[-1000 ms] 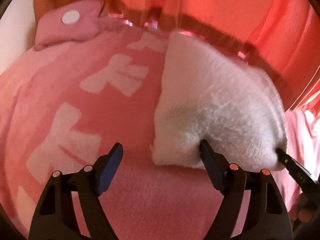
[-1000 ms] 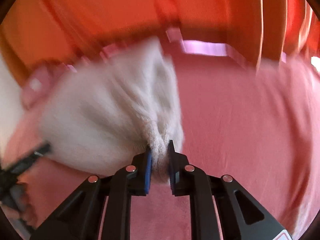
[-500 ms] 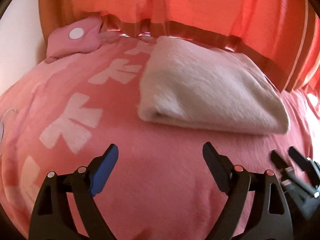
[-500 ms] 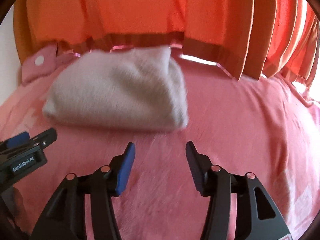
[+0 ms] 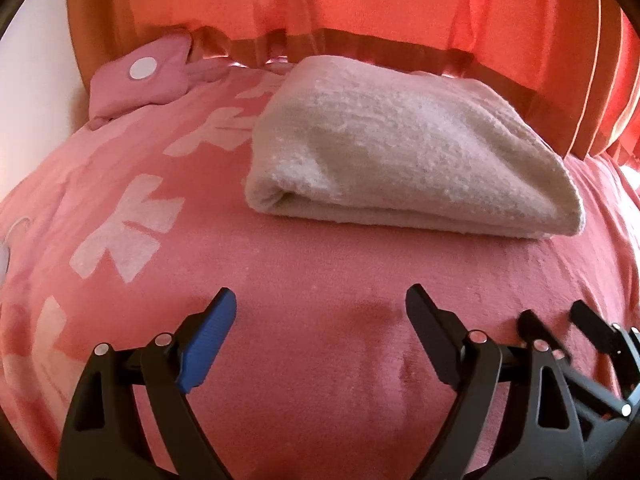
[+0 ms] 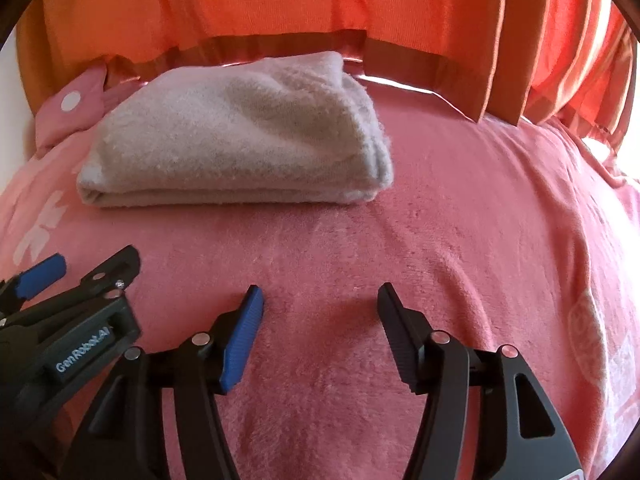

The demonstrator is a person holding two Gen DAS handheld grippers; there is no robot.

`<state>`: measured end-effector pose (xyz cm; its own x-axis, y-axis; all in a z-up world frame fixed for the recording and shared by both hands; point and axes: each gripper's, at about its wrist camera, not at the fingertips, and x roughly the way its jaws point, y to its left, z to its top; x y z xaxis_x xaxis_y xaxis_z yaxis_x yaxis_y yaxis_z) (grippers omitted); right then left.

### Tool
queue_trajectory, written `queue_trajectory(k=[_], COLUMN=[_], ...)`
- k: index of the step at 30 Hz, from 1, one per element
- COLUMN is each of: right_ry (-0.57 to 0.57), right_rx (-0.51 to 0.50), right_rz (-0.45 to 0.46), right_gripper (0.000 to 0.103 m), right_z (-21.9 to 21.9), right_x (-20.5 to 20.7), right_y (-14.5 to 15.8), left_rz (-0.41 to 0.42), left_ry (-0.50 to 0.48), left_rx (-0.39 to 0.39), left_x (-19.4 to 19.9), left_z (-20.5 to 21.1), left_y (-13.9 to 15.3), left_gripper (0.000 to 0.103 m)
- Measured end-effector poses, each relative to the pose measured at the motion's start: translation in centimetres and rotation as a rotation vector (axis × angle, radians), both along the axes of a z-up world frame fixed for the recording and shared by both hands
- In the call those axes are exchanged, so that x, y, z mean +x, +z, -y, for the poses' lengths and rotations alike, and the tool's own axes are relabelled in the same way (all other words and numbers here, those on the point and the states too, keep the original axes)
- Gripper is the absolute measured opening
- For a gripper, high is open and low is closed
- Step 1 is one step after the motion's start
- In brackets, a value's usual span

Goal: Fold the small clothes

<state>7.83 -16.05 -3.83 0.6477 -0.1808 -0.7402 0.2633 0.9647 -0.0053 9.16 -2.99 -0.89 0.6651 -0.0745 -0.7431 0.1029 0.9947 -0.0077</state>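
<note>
Both grippers empty, jaws apart; folded white garment lies on the pink bed cover ahead of them.

Nearest: left gripper (image 5: pixel 320 316), black two-finger frame with one blue pad, jaws spread wide, nothing between them, above bare cover. Right gripper (image 6: pixel 318 308), same build, jaws likewise parted and empty; it sits just right of the left one, side by side. Beyond both, clear of the fingertips: fluffy white terry-knit garment (image 5: pixel 404 152), folded into a thick flat bundle, layered edges facing the grippers, resting on the pink fleece bed cover (image 5: pixel 320 264). White bow-shaped print on the cover to the garment's left. Far left: small pink cushion with a white dot (image 5: pixel 140 76). Farthest: orange pleated curtain (image 6: pixel 280 0) hanging to the cover's far edge.
</note>
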Motion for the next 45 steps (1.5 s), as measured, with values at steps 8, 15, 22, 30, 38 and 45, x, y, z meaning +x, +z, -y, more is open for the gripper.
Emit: queue_trajectory(k=[8,15,22,30,38,45], right_ry=[0.017,0.018,0.017,0.017,0.019,0.019], right_rx=[0.009,0.010,0.002,-0.001,-0.001,-0.003], right_rz=[-0.003,-0.011,-0.011,-0.012,-0.013,-0.013], right_gripper=[0.058,0.058,0.058,0.058,0.058,0.058], right_z=[-0.1,-0.1,-0.3,-0.4,-0.3,-0.3], right_x=[0.5,0.6,0.5,0.5,0.5,0.5], right_y=[-0.1,-0.1,-0.2,-0.2,-0.2,-0.2], left_rz=[-0.004,0.000,0.006,0.005,0.003,0.000], left_ry=[-0.015,-0.010,-0.004,-0.004,-0.004,-0.007], left_rx=[0.040,0.065,0.084,0.096,0.097,0.099], left_x=[-0.1,-0.4,-0.4,-0.4,-0.4,-0.3], left_z=[0.9,1.1,1.4,1.5,1.4,1.2], left_y=[-0.2,-0.1,-0.1,0.0,0.0,-0.1], left_gripper=[0.084,0.083,0.082,0.081,0.081,0.081])
